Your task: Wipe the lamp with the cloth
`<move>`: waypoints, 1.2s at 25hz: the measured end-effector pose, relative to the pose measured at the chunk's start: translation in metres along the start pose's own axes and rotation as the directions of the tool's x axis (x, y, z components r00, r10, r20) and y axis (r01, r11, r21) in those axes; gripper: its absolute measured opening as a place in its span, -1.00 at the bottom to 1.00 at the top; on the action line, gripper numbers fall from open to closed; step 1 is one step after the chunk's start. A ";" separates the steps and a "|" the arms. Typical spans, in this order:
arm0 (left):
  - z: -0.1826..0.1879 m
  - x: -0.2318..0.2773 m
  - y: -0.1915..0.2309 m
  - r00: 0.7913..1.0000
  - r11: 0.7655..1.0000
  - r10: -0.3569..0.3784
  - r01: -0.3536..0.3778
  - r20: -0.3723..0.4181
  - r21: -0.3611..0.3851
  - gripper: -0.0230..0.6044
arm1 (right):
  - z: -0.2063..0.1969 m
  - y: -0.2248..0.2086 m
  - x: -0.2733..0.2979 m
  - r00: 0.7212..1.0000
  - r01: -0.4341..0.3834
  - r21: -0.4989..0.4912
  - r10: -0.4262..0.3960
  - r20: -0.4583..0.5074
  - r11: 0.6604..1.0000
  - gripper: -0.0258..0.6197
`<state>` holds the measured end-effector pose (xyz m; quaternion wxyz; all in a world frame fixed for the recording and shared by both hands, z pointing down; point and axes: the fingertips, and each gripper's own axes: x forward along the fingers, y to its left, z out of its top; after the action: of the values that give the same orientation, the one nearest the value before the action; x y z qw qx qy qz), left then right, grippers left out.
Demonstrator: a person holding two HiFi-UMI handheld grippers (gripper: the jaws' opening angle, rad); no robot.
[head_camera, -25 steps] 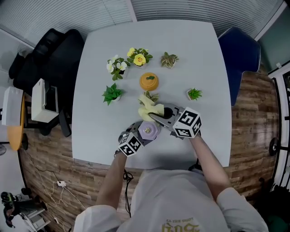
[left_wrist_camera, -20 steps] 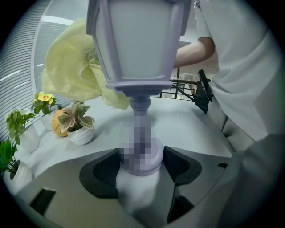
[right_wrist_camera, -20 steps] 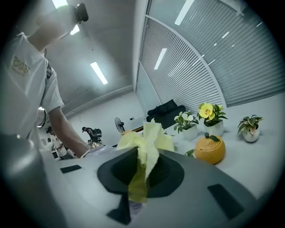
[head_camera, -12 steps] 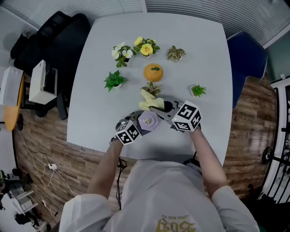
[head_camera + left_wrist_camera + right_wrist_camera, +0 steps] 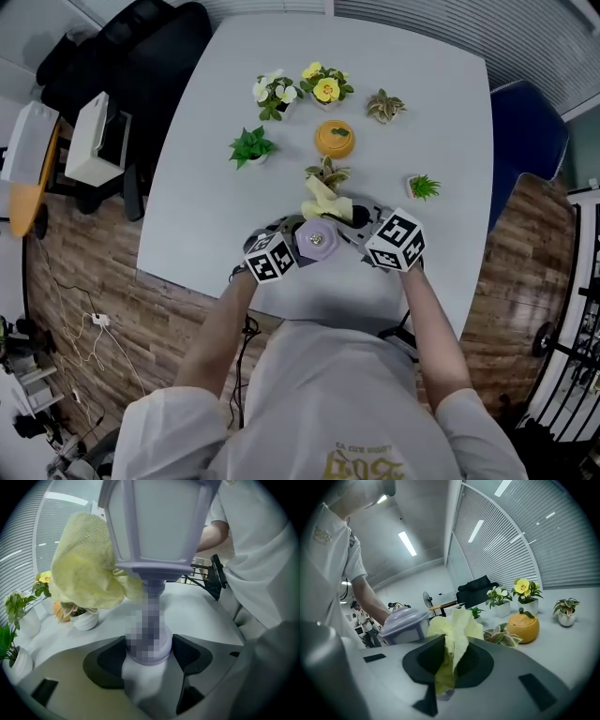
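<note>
A lilac lantern-shaped lamp (image 5: 315,240) stands near the table's front edge. My left gripper (image 5: 149,652) is shut on the lamp's round base (image 5: 149,644); the lamp head (image 5: 157,522) rises just above. My right gripper (image 5: 450,660) is shut on a pale yellow cloth (image 5: 454,634). The cloth (image 5: 86,571) is pressed against the far side of the lamp head. In the head view the cloth (image 5: 323,202) shows just beyond the lamp, with my left gripper (image 5: 286,248) and my right gripper (image 5: 361,230) on either side. The lamp top (image 5: 405,623) appears left of the cloth.
Small potted plants stand on the white table (image 5: 225,206): a striped one (image 5: 327,172) just behind the cloth, green ones (image 5: 251,146) (image 5: 424,186), flowering ones (image 5: 274,91) (image 5: 324,86). An orange pumpkin-shaped pot (image 5: 335,138) sits mid-table. A black chair (image 5: 103,56) is at left.
The head view has shifted, so the table and pots sit higher and further right in frame. Both grippers stay shut around the lamp, with the cloth still against it.
</note>
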<state>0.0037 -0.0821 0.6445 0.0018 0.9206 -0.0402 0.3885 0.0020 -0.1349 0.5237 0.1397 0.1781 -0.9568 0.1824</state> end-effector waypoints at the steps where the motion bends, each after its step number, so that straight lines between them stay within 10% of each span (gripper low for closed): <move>1: 0.000 0.000 0.000 1.000 1.000 -0.001 0.001 -0.001 -0.001 0.09 | 0.000 -0.001 0.000 1.000 0.003 0.005 -0.003 0.002 1.000 -0.77; 30: -0.002 0.000 0.000 1.000 0.999 0.009 -0.010 -0.022 -0.044 0.09 | 0.001 0.018 -0.038 0.989 0.100 0.133 -0.113 0.097 0.986 -0.77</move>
<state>0.0022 -0.0825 0.6456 0.0207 0.9158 -0.0533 0.3975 0.0289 -0.1081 0.5050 0.0873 0.2468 -0.9383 0.2258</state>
